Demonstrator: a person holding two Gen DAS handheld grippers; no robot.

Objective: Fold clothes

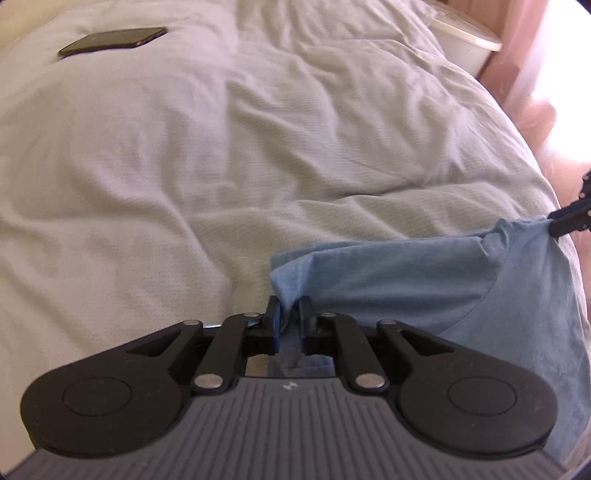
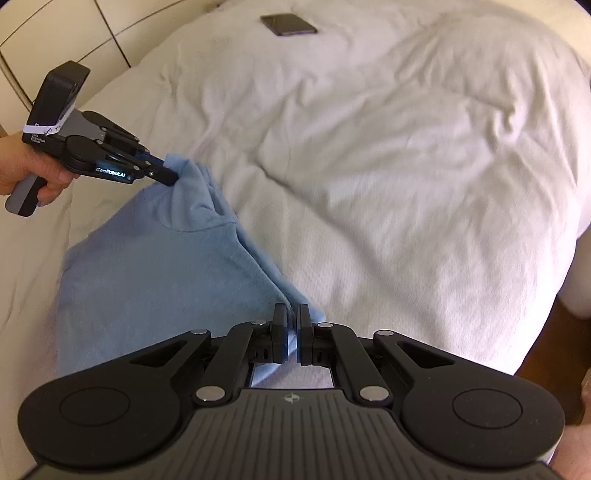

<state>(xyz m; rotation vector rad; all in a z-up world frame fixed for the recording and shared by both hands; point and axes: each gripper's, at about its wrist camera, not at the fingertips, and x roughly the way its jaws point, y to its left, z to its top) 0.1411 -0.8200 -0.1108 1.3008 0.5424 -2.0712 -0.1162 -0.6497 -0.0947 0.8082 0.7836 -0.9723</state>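
- Left wrist view: the left gripper (image 1: 289,306) points down at a bed covered by a rumpled pale bedspread (image 1: 184,166). Its jaws stand narrow, and a bunched corner of the blue garment (image 1: 424,280) sits between the pads, which seem to pinch it.
- The garment lies at the lower right of this view, stretched from that corner toward the far right edge, where the tip of the right gripper (image 1: 569,221) grips its other corner.
- A dark phone (image 1: 110,42) lies flat on the bedspread at the upper left, well apart from the garment. A white tub (image 1: 465,44) shows past the bed at the upper right, beside a pink curtain (image 1: 532,74).
- Right wrist view: the right gripper (image 2: 291,314) has its jaws almost together, clamped on an edge of the blue garment (image 2: 155,273).
- The garment spreads to the left over the bedspread (image 2: 388,166), its far corner lifted into a peak by the left gripper (image 2: 171,177), which a hand (image 2: 26,166) holds by the handle.
- The phone (image 2: 288,24) lies near the top edge; tiled floor (image 2: 55,33) shows at the upper left.
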